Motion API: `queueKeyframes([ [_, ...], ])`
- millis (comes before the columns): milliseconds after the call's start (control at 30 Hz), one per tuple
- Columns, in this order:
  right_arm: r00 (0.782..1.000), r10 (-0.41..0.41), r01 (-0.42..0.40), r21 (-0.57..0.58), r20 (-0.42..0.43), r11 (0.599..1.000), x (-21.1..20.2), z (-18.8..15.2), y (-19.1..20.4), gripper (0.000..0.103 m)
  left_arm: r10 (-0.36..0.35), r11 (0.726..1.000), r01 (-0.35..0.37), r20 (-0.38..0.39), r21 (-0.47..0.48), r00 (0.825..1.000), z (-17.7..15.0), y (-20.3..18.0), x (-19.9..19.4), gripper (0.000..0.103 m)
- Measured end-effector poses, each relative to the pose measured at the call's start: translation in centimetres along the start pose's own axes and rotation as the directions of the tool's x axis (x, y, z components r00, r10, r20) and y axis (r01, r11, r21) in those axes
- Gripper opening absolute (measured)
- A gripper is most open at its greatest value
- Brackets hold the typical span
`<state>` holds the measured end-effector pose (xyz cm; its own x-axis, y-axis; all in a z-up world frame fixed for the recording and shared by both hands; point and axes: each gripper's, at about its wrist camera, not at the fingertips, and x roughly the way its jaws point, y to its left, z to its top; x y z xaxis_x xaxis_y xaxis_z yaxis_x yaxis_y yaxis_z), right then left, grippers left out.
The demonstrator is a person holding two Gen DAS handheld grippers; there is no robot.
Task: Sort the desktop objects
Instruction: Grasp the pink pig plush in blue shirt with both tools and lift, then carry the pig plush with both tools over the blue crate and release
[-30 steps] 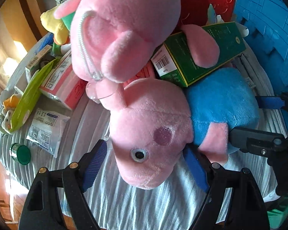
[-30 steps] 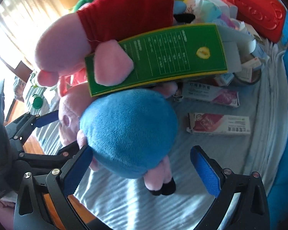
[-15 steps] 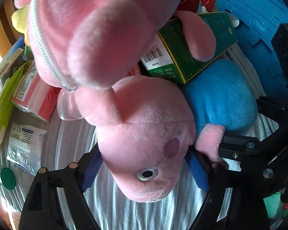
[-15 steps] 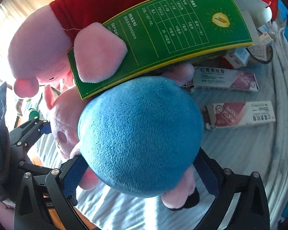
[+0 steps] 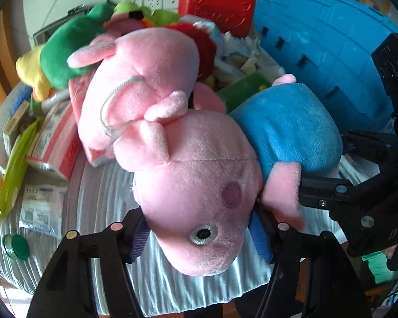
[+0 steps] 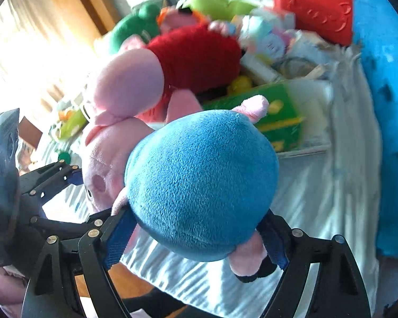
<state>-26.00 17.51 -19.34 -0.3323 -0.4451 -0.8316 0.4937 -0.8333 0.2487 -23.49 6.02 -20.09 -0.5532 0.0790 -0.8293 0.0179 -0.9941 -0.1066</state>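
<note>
The blue-bodied pig plush [image 5: 225, 175] is clamped by both tongs: left [image 5: 199, 235] on head, right [image 6: 196, 235] on body; an even lift is advised.

Left hand-held gripper [image 5: 199, 234] clamps the pink head of a blue-bodied pig plush [image 5: 207, 185], a red-dressed pig plush [image 5: 146, 79] just beyond.

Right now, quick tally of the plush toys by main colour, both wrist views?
Pink pig in blue outfit, held by left gripper and right gripper: 1
Pink pig in red outfit: 1
Green plush: 1
Lime-green plush: 1
Yellow plush, partly hidden: 1
Total: 5 that I can make out; the pile may hide more.
</note>
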Motion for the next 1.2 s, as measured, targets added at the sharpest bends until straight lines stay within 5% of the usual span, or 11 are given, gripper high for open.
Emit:
queueKeyframes([
  [433,0.958,-0.155,0.145,0.055,0.240,0.988,-10.5,0.4,0.8,0.085,-0.065,0.979,0.018,0.229,0.201,0.971,6.5,-3.6,-6.6,0.064],
  [833,0.913,-0.205,0.215,0.010,0.353,0.977,-13.6,3.1,3.2,0.085,-0.073,0.978,-0.007,0.368,0.211,0.927,8.6,-1.6,-10.2,0.064],
  [1200,0.826,-0.273,0.298,0.030,0.492,0.954,-21.3,6.2,1.5,0.085,-0.103,0.968,-0.030,0.501,0.250,0.859,14.4,-5.1,-14.8,0.064],
])
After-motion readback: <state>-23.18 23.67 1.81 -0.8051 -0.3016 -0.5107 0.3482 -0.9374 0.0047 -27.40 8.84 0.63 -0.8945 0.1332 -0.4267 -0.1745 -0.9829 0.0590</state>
